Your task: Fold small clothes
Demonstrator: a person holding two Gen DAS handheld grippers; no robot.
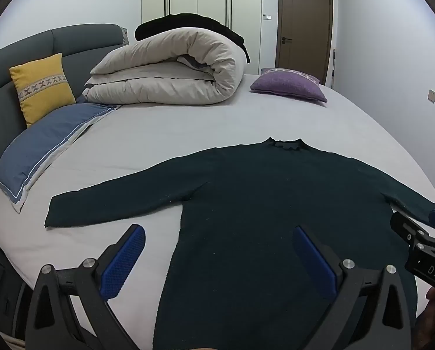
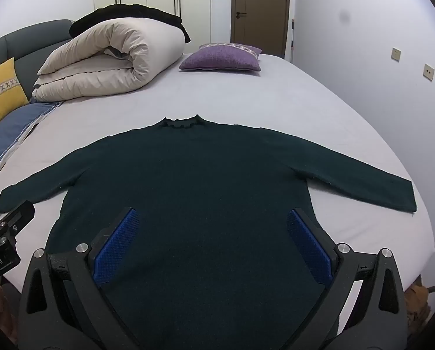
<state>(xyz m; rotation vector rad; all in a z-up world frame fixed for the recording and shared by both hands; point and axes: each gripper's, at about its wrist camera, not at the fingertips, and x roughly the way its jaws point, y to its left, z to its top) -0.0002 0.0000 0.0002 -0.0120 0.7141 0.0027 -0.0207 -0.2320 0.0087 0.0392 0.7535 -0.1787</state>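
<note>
Dark green sweater (image 2: 205, 180) flat, sleeves outspread

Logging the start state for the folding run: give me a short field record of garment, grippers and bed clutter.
garment: dark green sweater, long sleeves, spread flat, collar away from the camera
sleeves: both stretched out to the sides, unfolded
surface: bed sheet, light grey
left gripper: open, above the hem area, nothing between the pads
right gripper: open, above the lower body of the sweater, holding nothing
far clutter: rolled duvet, purple cushion, yellow cushion, blue pillow
fold progress: none yet
</note>
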